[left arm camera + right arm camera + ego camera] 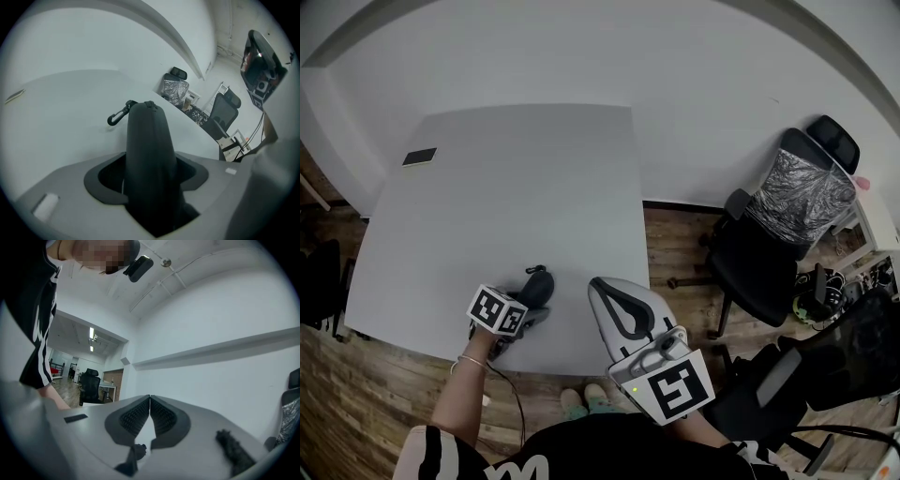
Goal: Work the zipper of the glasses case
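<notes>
The dark glasses case (149, 140) lies near the front edge of the grey table (516, 187), and a black snap hook (119, 114) sticks out at its far end. My left gripper (149, 177) is shut on the case, which fills the gap between the two dark pads. The head view shows the case (540, 284) just beyond the left gripper (528, 307) and its marker cube. My right gripper (150, 399) is shut on nothing and tilted up toward the white wall. It hangs over the table's front right corner (602, 289), apart from the case.
A small dark flat object (419, 157) lies at the table's far left corner. Black office chairs (787, 225) stand on the wooden floor to the right of the table. The white wall runs behind the table.
</notes>
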Available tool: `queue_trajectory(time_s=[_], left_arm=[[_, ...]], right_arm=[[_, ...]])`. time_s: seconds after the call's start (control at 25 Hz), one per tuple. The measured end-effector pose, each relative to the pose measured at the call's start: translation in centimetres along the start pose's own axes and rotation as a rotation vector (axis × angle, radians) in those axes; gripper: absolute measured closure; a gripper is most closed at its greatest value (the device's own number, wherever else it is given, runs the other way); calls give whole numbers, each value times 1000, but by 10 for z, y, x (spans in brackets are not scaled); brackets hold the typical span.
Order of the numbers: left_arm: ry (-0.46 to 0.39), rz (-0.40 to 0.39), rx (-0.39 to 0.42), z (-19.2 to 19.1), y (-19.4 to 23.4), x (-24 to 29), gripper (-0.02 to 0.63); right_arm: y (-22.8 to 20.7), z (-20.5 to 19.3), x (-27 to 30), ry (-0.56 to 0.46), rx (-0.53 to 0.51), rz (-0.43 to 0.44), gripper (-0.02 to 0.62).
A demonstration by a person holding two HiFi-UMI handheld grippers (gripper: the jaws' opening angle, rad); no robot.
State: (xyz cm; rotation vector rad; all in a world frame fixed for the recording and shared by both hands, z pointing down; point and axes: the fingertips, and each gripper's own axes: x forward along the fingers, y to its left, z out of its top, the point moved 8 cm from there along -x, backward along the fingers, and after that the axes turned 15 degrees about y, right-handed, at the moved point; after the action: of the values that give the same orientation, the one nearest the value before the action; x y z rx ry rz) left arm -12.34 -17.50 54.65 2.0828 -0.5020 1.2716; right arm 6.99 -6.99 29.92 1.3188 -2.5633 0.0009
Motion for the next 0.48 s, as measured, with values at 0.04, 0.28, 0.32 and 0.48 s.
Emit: queue_trajectory(time_s=[0.04,0.28,0.32,0.48], left_arm=[[-7,-8,-15,-1,0,-1,321],[-78,-133,-92,-7,-6,-19,327],[-131,-183,-118,-6,-9,-30,327],[-410,-416,-164,8,-31,-93,327]], right_arm=[[0,0,0,-2,0,1,588],[2,1,2,3,-14,4,588],[1,0,3,12,-26,3,588],[-1,-11,8,105,-173,-32,588]])
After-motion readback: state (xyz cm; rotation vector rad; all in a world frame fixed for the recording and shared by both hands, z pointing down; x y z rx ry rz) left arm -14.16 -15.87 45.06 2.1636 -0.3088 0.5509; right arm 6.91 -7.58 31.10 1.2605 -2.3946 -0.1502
